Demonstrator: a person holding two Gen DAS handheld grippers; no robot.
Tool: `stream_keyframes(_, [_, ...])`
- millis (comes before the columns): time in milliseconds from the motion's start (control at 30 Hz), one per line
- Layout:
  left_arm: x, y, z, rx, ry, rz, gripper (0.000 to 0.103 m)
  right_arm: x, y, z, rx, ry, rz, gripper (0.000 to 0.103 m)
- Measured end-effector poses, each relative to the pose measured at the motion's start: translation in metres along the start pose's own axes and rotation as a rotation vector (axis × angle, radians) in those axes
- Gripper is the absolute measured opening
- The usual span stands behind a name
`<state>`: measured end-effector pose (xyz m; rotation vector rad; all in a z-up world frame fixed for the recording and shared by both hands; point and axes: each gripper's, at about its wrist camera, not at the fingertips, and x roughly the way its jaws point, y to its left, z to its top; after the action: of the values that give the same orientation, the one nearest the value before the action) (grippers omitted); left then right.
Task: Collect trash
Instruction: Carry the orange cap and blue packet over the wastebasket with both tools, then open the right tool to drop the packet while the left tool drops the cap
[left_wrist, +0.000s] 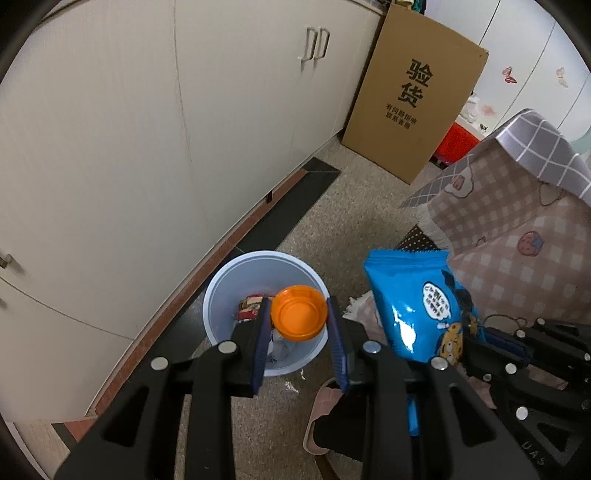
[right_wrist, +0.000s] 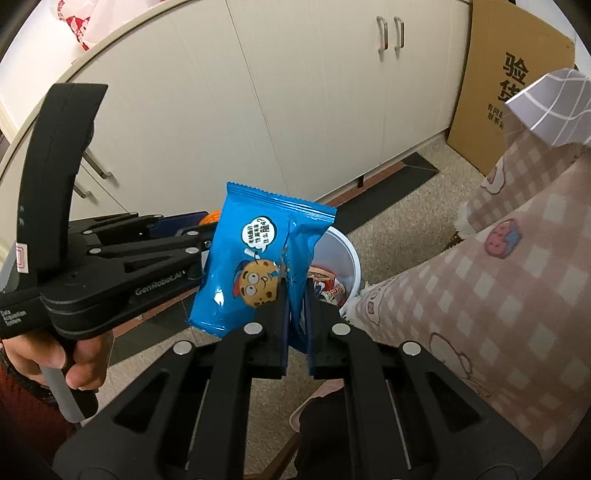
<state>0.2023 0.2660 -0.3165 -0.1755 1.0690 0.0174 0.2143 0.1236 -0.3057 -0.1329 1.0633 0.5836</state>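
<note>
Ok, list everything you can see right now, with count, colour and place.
orange cap: 1, orange, gripped in the left tongs over the bin
snack packet: 1, blue, pinched in the right tongs near the bin
bin: 1, pale blue, on the floor by the cabinets, wrappers inside
cabinets: white, behind the bin
cardboard box: 1, brown, leaning upright beside the cabinets
checked cloth: pink, draped at right
left tongs: black, blue pads
right tongs: black, blue pads
hand: 1, holding the left tongs' handle
</note>
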Motion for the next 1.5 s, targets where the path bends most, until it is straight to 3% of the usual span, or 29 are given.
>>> stream_keyframes(800, [0.074,0.050,-0.015,-0.162,0.112,0.018,0.029,0.098,0.005,0.007,0.011,0.084,0.002,0.007])
stream_keyframes(1000, [0.090,0.068,-0.016,-0.219,0.129,0.017,0.029,0.145,-0.006,0.021,0.008,0.165,-0.028,0.009])
stream_keyframes(1067, [0.094,0.073,-0.015,-0.231,0.132,0.025,0.029,0.160,-0.007,0.025,0.009,0.178,-0.036,0.014])
stream_keyframes(1100, [0.098,0.078,-0.016,-0.245,0.139,0.030,0.029,0.166,-0.009,0.025,0.014,0.192,-0.037,0.027])
stream_keyframes(1133, [0.099,0.080,-0.016,-0.251,0.143,0.029,0.029,0.172,-0.010,0.026,0.022,0.202,-0.038,0.052])
stream_keyframes(1167, [0.101,0.082,-0.017,-0.259,0.145,0.031,0.029,0.175,-0.011,0.026,0.026,0.198,-0.038,0.061])
stream_keyframes(1267, [0.108,0.086,-0.020,-0.270,0.160,0.034,0.029,0.181,-0.012,0.025,0.030,0.225,-0.020,0.061])
stream_keyframes(1500, [0.121,0.072,-0.022,-0.251,0.183,0.019,0.029,0.166,-0.021,0.017,0.045,0.187,-0.042,0.061])
